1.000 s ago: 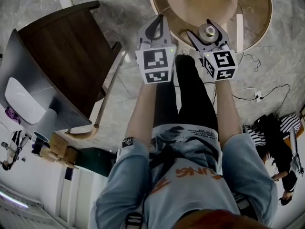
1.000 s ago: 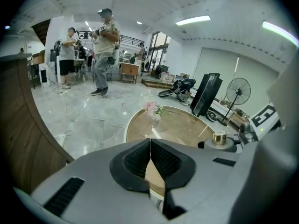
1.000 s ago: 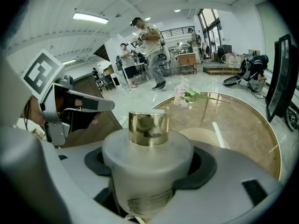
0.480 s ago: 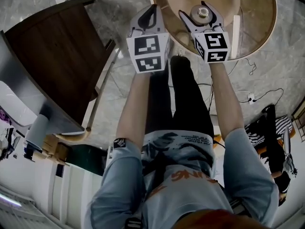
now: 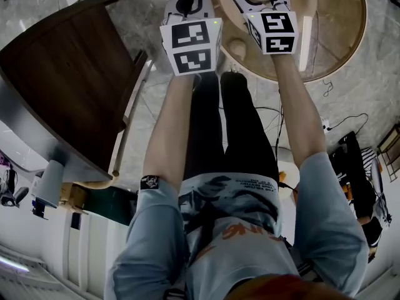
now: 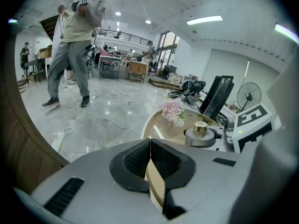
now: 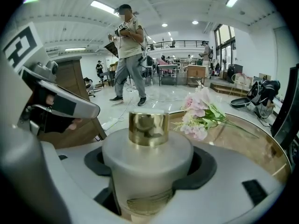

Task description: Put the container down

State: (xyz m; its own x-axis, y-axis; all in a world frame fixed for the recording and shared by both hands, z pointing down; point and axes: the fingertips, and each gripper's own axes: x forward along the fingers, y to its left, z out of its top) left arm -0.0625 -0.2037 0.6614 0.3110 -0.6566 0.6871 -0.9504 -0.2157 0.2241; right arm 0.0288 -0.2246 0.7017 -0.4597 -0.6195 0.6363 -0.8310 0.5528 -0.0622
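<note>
Right gripper view shows the right gripper [image 7: 148, 169] closed round the container [image 7: 147, 148], a pale grey bottle with a gold cap [image 7: 148, 127]. The jaws' dark pads press its shoulder from both sides. The bottle stands upright, with its long axis vertical and the cap toward the camera, so its base lies straight down from the grip. That relation decides the set-down, which looks like a plain lowering with no tilt. The jaws and the bottle's own body hide the base, so no view shows whether it touches the table [image 7: 254, 146] or hangs above it.

The same view places the flowers [image 7: 202, 118] on the tabletop ahead and to the right, apart from the bottle.

Head view adds what that view lacks. The bottle sits over the round table's top, inside the rim on the person's side, so there is surface beneath it.

Left gripper view shows the left gripper [image 6: 149, 160] with its jaws pressed together on nothing. It is beside the right one, near the table's edge, and has no part in the hold. The right gripper alone has the bottle.
</note>
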